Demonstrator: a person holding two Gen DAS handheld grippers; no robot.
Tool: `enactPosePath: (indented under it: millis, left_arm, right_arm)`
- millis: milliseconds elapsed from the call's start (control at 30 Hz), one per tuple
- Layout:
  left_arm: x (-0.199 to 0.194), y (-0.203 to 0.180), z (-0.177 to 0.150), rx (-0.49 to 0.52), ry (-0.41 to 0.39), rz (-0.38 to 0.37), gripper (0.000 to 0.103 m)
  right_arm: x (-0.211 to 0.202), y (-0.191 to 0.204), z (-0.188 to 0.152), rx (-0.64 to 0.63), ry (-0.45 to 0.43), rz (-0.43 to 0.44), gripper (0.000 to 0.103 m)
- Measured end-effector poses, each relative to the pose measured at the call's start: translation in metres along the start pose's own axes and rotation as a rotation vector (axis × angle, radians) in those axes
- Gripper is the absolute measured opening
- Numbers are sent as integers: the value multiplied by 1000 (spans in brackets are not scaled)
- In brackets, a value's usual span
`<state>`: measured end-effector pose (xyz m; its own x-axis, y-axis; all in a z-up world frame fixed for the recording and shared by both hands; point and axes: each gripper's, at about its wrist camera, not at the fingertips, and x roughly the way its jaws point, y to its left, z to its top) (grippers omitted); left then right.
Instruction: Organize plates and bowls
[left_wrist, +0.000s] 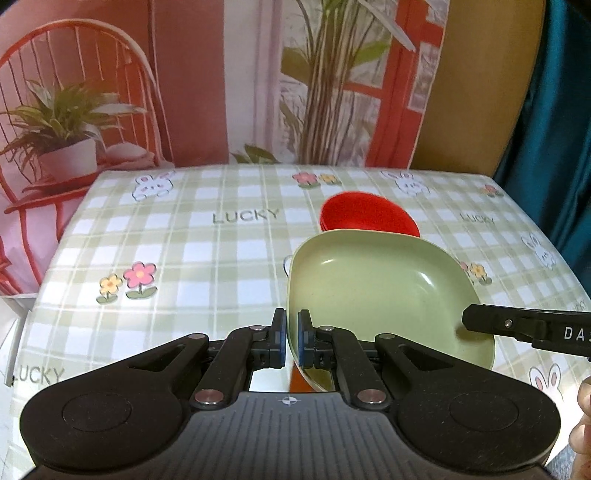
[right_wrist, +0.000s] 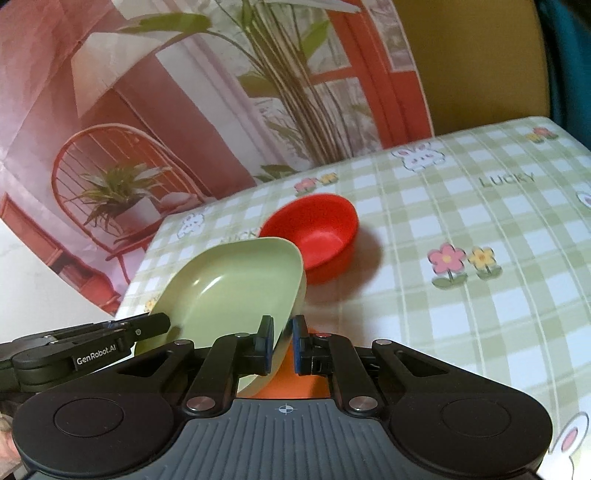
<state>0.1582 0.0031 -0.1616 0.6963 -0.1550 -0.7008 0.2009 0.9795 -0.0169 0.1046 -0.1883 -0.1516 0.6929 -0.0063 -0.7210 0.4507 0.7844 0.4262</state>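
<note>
A pale green square plate (left_wrist: 380, 291) is held tilted above the checked tablecloth (left_wrist: 207, 258). My left gripper (left_wrist: 291, 341) is shut on its left rim. My right gripper (right_wrist: 282, 345) is shut on the plate's (right_wrist: 236, 280) right rim. Each gripper shows in the other's view: the right one (left_wrist: 524, 326) at the plate's right edge, the left one (right_wrist: 92, 341) at its left edge. A red bowl (right_wrist: 317, 230) stands upright on the table just beyond the plate, partly hidden behind it in the left wrist view (left_wrist: 369, 216). Something orange (right_wrist: 295, 384) lies beneath the plate, mostly hidden.
The table is covered with a green checked cloth (right_wrist: 461, 295) with bunnies and flowers. A printed backdrop (left_wrist: 184, 81) of a chair and plants hangs behind the far edge. A teal curtain (left_wrist: 561, 110) is at the right.
</note>
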Motion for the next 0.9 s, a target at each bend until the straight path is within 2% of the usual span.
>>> enactPosePath:
  millis: [433,900]
  left_arm:
    - [5,-7,-19,48,42,-6,7]
    - [6,-7,-28,61,55,18,7]
  right_arm:
    - [-14,-10,-28,-1,27,-1,11]
    - [-5,-13,-41,-1,91,4,12]
